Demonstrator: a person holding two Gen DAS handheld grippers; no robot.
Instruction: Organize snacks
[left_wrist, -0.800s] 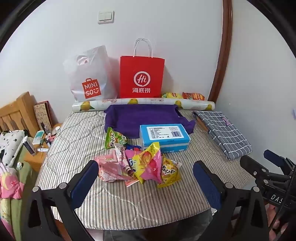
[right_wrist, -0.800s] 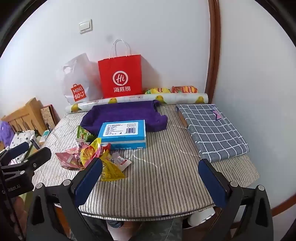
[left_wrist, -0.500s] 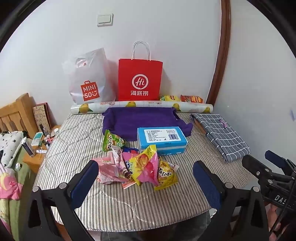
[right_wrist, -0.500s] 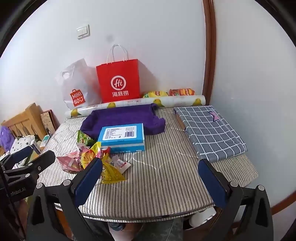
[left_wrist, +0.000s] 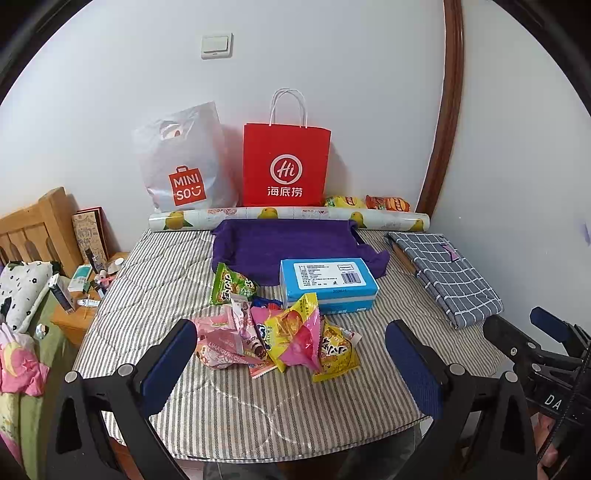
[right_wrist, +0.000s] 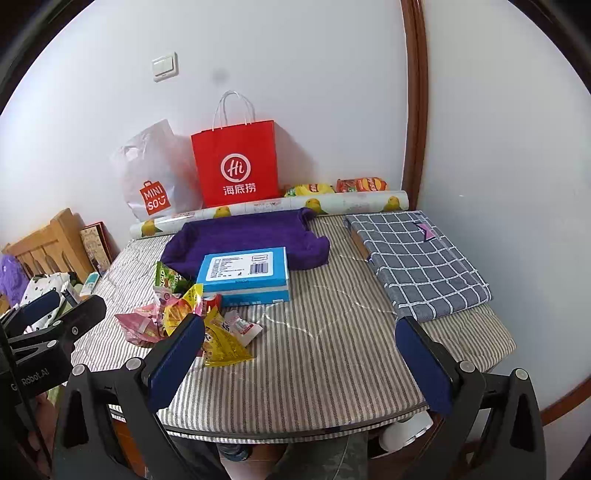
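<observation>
A pile of bright snack packets (left_wrist: 280, 332) lies on the striped table cover (left_wrist: 229, 398), just left of a blue box (left_wrist: 327, 284). A green packet (left_wrist: 229, 282) leans at the pile's far edge. My left gripper (left_wrist: 291, 350) hovers open over the near side of the pile, touching nothing. My right gripper (right_wrist: 299, 332) is open above bare striped cover, with the pile (right_wrist: 184, 317) by its left finger (right_wrist: 177, 354) and the blue box (right_wrist: 245, 273) beyond. Two more packets (left_wrist: 365, 202) lie by the back wall.
A purple cloth (left_wrist: 288, 247) lies behind the box. A printed roll (left_wrist: 288, 214), a red paper bag (left_wrist: 286, 170) and a white plastic bag (left_wrist: 184, 170) stand along the wall. A folded checked cloth (left_wrist: 447, 269) lies right. A wooden bedside stand (left_wrist: 74, 295) is left.
Both views have drawn back a little and tilted up, so the table sits lower and smaller. The snacks and box have not moved. Both grippers stay open.
</observation>
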